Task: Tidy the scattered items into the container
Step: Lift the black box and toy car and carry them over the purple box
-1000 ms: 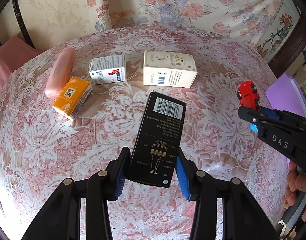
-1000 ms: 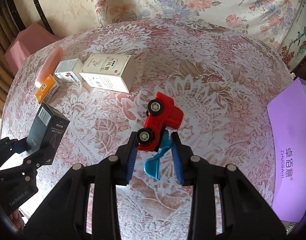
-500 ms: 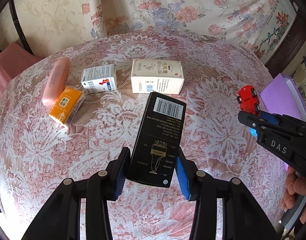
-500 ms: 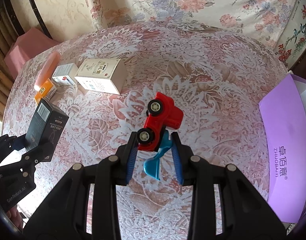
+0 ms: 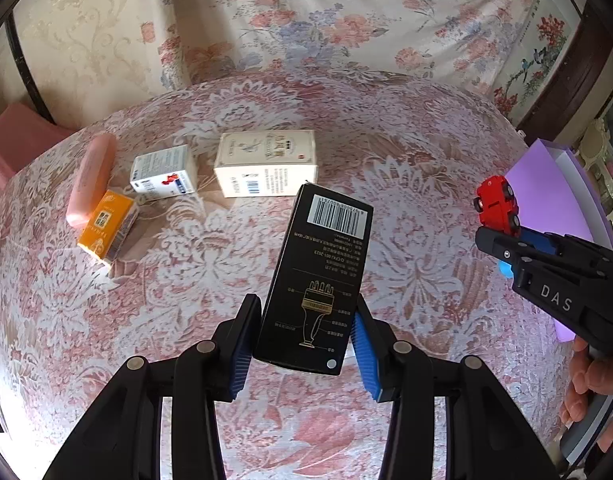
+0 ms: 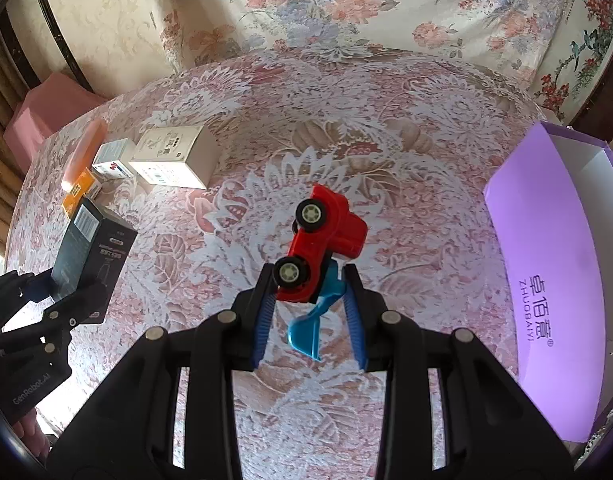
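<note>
My left gripper (image 5: pixel 306 340) is shut on a tall black box with a barcode (image 5: pixel 316 280) and holds it above the table; the box also shows in the right wrist view (image 6: pixel 92 246). My right gripper (image 6: pixel 310 312) is shut on a red toy truck with a blue scoop (image 6: pixel 320 240), held above the table; the truck also shows in the left wrist view (image 5: pixel 498 206). The purple open container (image 6: pixel 546 276) stands at the right table edge, also visible in the left wrist view (image 5: pixel 554 192).
On the floral tablecloth at the far left lie a cream box (image 5: pixel 266 164), a small white box (image 5: pixel 164 174), an orange box (image 5: pixel 106 226) and a pink case (image 5: pixel 91 180). A flowered curtain hangs behind the round table.
Both grippers have drawn back and shifted right with their loads. The purple container has come further into both views, and the boxes on the table look farther away.
</note>
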A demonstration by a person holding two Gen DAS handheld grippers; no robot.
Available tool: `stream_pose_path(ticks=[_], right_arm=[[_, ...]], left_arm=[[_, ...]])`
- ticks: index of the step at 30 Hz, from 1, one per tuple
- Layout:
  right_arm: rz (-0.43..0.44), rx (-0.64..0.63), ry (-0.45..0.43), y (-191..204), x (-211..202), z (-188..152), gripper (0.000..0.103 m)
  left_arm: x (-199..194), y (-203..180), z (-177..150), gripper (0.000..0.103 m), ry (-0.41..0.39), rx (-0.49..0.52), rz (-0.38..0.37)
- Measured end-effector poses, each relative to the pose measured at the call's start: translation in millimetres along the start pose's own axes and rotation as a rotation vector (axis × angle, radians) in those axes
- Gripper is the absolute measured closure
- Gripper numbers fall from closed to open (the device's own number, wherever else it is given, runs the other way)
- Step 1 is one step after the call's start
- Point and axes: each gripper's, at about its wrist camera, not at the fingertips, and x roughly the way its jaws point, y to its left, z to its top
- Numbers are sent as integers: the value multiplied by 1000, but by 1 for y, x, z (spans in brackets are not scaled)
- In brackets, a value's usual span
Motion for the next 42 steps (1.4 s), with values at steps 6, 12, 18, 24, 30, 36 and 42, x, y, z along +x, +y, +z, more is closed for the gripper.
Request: stream_pose_path(ticks=[6,12,18,24,30,36,42], right_arm=[[5,16,-9,-15,-7,-1,67],[8,38,-18,-33,-15,-2,67],[0,60,-26,-51,-20,-3,67],[-15,84,-35,-70,-27,-5,67],[-30,110,-46,-91,-35,-6,67],[-53,137,-60,-114,-44,-6,67],[-70,174,-72,-140,-51,-9,67]], left_arm=[[0,-18,2,58,-1,20,-3],[0,-38,6,58,-6,42,-9],[-2,-58,11,58,-15,63,-20],[-4,-77,17,58,-26,82,-33],[-6,-100,23,58,-39,103,-52],[-7,-127,32,58,-51,136,-76],[-8,-158,41,58,-64,174,-105]])
